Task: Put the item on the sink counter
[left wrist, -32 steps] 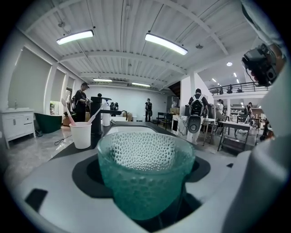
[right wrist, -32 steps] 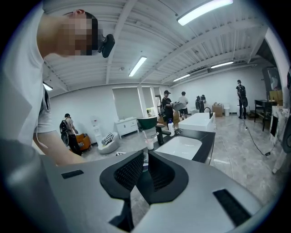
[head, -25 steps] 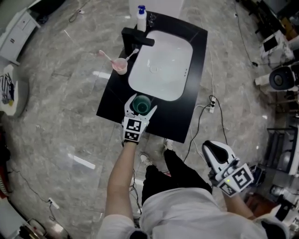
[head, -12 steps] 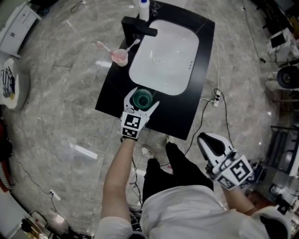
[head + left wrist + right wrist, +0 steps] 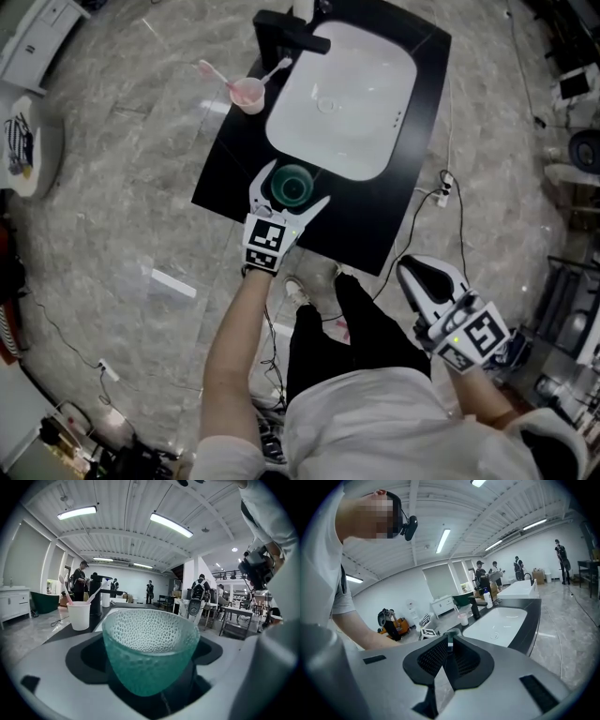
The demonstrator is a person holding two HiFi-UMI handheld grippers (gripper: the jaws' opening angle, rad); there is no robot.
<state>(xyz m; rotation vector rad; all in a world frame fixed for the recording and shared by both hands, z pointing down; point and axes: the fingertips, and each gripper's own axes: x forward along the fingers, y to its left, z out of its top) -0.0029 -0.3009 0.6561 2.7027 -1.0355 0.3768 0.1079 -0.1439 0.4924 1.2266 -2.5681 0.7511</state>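
A teal dimpled glass cup (image 5: 292, 186) stands on the black sink counter (image 5: 375, 220), at the front left of the white basin (image 5: 342, 94). My left gripper (image 5: 292, 188) reaches over the counter's front edge with one jaw on each side of the cup. Its jaws are opening, and in the left gripper view a dark gap shows on both sides of the cup (image 5: 150, 644). My right gripper (image 5: 422, 281) hangs low at my right side, away from the counter. It is shut (image 5: 449, 641) and holds nothing.
A pink cup with toothbrushes (image 5: 247, 92) sits on the counter's left strip, beside the black faucet (image 5: 292, 30). A power strip and cable (image 5: 448, 186) lie on the marble floor to the right of the counter. My shoes (image 5: 300, 291) are just below its front edge.
The left jaws have spread wider around the teal cup, which stays on the counter. The head view has shifted, so the sink sits higher and more to the right. The right gripper has barely moved.
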